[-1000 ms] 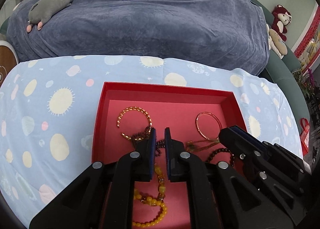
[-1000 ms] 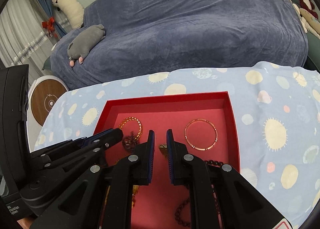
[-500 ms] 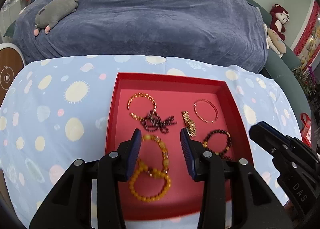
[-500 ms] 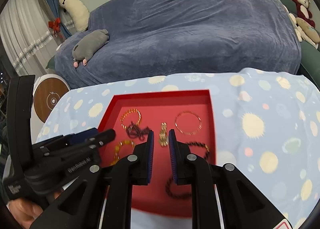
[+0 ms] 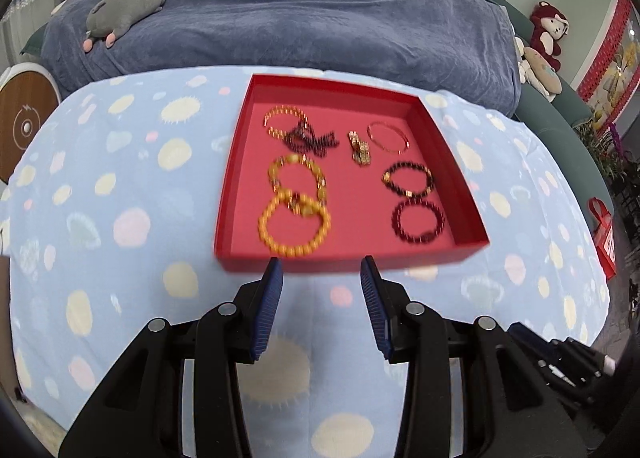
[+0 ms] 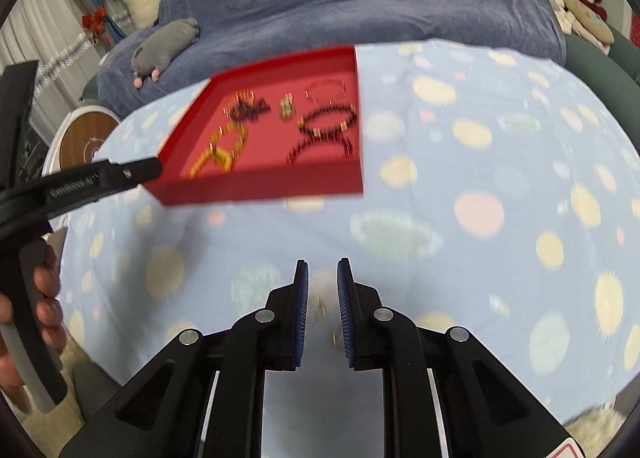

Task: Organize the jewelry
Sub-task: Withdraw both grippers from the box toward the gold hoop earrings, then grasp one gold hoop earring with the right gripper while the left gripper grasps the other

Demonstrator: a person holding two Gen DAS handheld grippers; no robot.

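A grey plush toy (image 5: 124,10) lies at upper left on the blue blanket (image 5: 320,10). At frame centre the red tray (image 5: 456,174) sits on the spotted cloth (image 5: 120,258), its near edge running left to right. Inside, yellow bead bracelets (image 5: 294,224) lie left, a gold clasp piece (image 5: 360,148) in the middle, dark bead bracelets (image 5: 418,220) right, one behind another. Below, the left gripper (image 5: 322,278) is parted and empty. The right gripper (image 6: 322,282) is nearly closed; something small and gold blurs between its pads, too unclear to tell if it is gripped.

Red tray (image 5: 448,146) on a pale blue cloth (image 5: 120,178)

The cloth carries cream and pink spots; yellow beads (image 5: 294,224) lower left in the tray, dark beads (image 5: 418,222) lower right.
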